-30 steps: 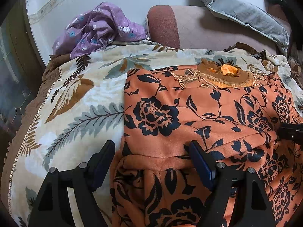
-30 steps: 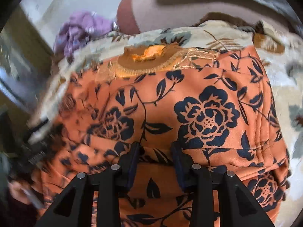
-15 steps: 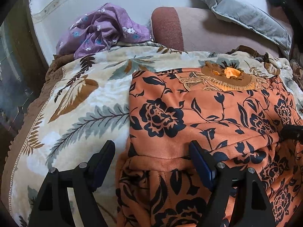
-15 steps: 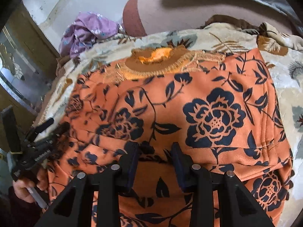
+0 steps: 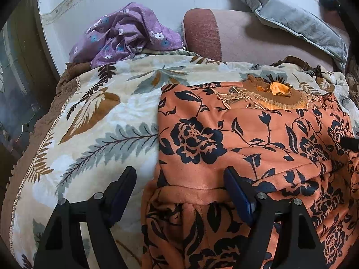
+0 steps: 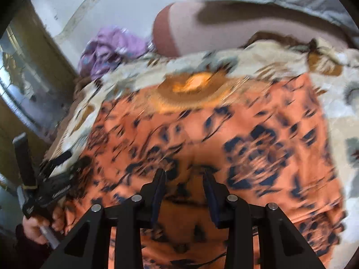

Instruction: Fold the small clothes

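Observation:
An orange garment (image 5: 246, 139) with dark flowers and a brown knit collar (image 5: 269, 94) lies flat on a leaf-print blanket (image 5: 101, 123), its lower part folded up. My left gripper (image 5: 179, 174) is open wide and straddles the left end of the fold, one finger over the blanket, the other on the cloth. In the blurred right wrist view my right gripper (image 6: 183, 174) holds a thick fold of the garment (image 6: 224, 134) between its narrow-set jaws. A hand (image 6: 38, 226) holds the left gripper (image 6: 44, 179) at that view's left edge.
A crumpled purple flowered cloth (image 5: 128, 33) lies at the blanket's far left corner. Behind it are a reddish bolster (image 5: 202, 31), a grey pillow (image 5: 291, 20) and a white wall. The blanket's brown edge (image 5: 40, 130) drops off on the left.
My right gripper has risen a little and rolled with the fold in it, and its view has gone blurred. The left gripper has stayed where it was, still open.

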